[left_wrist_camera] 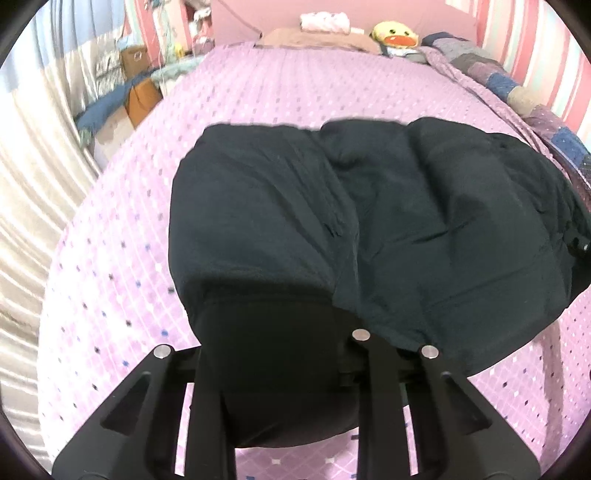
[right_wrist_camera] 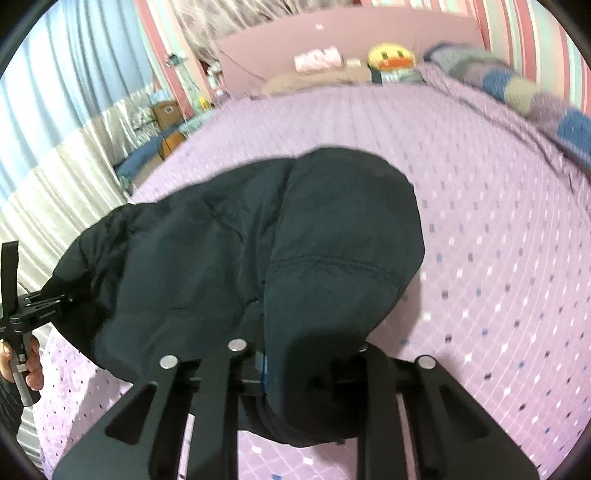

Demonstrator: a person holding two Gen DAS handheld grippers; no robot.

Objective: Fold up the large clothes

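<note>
The left tool (left_wrist_camera: pixel 284 354) is pinched on one edge of a dark garment (left_wrist_camera: pixel 369 221), and the right tool (right_wrist_camera: pixel 299 365) is pinched on another edge of it. The garment is held up between the two tools, above the bed (left_wrist_camera: pixel 122 266), with its far part draped down on the bed. The cloth looks black, thick and creased, with a stitched seam. A yellow plush toy (left_wrist_camera: pixel 395 35) is seen far behind.
</note>
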